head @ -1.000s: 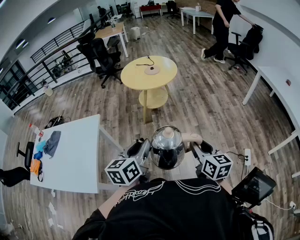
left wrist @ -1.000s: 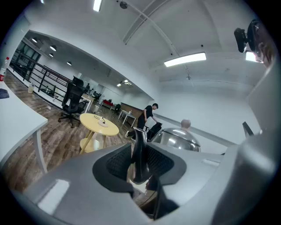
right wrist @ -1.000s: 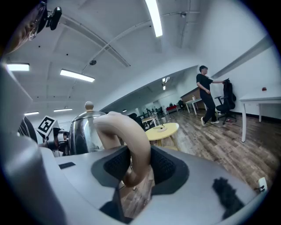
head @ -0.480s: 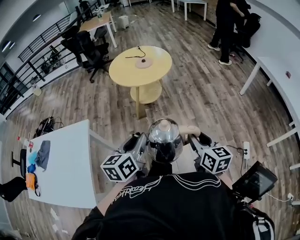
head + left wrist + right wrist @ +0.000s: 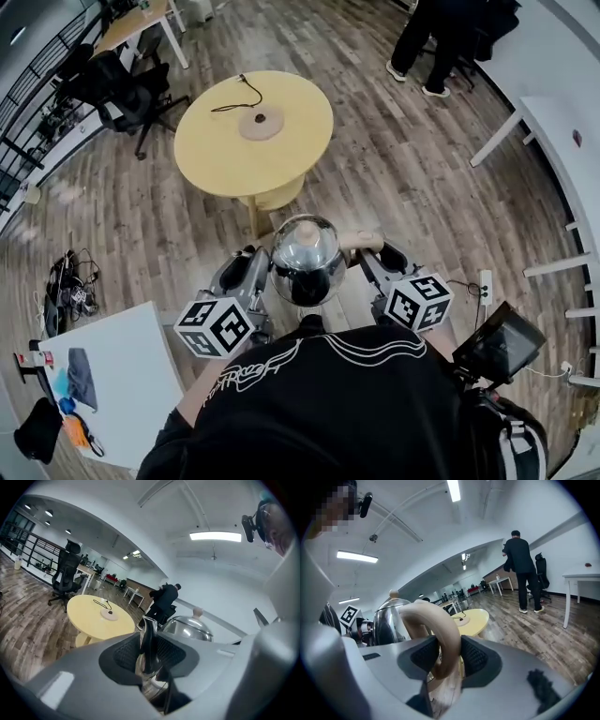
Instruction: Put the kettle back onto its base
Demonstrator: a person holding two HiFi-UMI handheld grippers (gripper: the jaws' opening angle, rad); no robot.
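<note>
A chrome kettle (image 5: 306,258) with a wooden lid knob and a pale wooden handle (image 5: 361,241) hangs in the air between both grippers, over the wood floor. My left gripper (image 5: 265,274) is shut on the kettle's thin metal spout (image 5: 148,639), with the kettle body (image 5: 187,627) just behind it. The right gripper (image 5: 364,261) is shut on the curved wooden handle (image 5: 440,637), and the kettle body (image 5: 388,616) shows to its left. Ahead stands a round yellow table (image 5: 211,145). On it lies the round kettle base (image 5: 261,122) with its black cord (image 5: 239,94).
A black office chair (image 5: 117,89) stands left of the round table. A white table (image 5: 117,370) with small items is at lower left, and a white desk (image 5: 562,122) runs along the right. A person (image 5: 441,28) stands at the top. A power strip (image 5: 485,286) lies on the floor.
Both grippers have carried the kettle forward toward the round yellow table, which now looks nearer and larger. The grips on spout and handle are unchanged.
</note>
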